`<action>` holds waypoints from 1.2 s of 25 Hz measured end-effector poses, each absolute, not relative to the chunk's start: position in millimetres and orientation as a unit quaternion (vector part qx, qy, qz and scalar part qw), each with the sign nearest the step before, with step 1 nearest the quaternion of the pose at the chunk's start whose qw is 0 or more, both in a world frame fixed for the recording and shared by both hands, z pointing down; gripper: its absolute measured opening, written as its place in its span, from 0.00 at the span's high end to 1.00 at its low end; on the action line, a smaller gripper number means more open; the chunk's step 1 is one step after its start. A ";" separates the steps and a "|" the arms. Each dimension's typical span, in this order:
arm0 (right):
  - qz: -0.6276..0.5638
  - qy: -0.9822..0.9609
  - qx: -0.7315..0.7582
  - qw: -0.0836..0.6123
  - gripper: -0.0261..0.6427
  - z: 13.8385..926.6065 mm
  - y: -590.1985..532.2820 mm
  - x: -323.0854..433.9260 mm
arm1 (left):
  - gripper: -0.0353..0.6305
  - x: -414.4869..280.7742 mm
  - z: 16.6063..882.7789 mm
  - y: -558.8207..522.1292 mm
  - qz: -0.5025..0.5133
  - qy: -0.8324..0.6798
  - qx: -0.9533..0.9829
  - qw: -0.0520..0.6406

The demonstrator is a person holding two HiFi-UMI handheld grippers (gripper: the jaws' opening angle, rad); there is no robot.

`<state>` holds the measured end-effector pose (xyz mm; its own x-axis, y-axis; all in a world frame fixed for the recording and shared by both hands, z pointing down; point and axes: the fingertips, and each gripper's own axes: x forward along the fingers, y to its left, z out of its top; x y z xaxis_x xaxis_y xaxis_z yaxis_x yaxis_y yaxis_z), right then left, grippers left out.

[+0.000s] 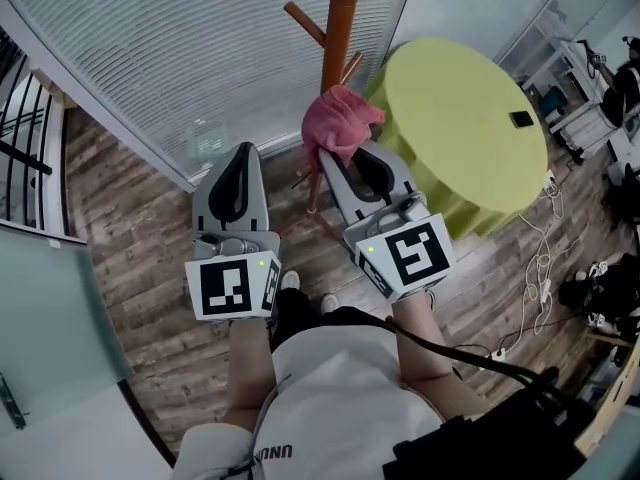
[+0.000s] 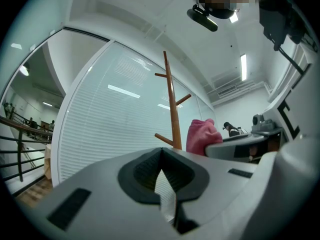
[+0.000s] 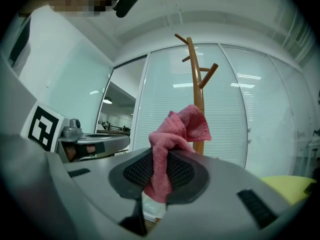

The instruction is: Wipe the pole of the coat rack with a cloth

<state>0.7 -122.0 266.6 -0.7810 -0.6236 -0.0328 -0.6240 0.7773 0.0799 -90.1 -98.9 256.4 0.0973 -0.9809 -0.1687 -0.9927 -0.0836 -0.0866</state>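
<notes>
Only overhead, green table, right gripper jaws clenching pink cloth, left gripper jaws together, empty.

Office (blind-lined glass partitions)

Wooden plank floor spreads beneath the jaws of the right gripper. Just right of them stands a round table draped in yellow-green cloth, bearing a small flat black device. White cables lie farther right.

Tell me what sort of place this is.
Most likely an office interior: glass partition walls with white slatted blinds, a round table under a yellow-green cloth, and a brown wooden coat rack standing on wood-plank flooring.
</notes>
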 end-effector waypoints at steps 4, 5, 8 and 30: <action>0.050 0.940 -0.338 0.012 0.86 257.1 -123.5 2.9 | 0.93 -91.9 250.2 -100.2 0.037 0.669 -0.736 0.094; 0.053 0.939 -0.340 0.014 0.86 254.6 -123.2 3.0 | 0.93 -92.5 249.0 -100.2 0.037 0.668 -0.737 0.095; 0.062 0.937 -0.343 0.018 0.86 247.9 -121.7 3.3 | 0.93 -93.3 246.3 -100.7 0.040 0.666 -0.738 0.097; 0.081 0.935 -0.346 0.013 0.86 241.2 -121.7 2.3 | 0.93 -89.7 241.6 -105.2 0.042 0.657 -0.746 0.102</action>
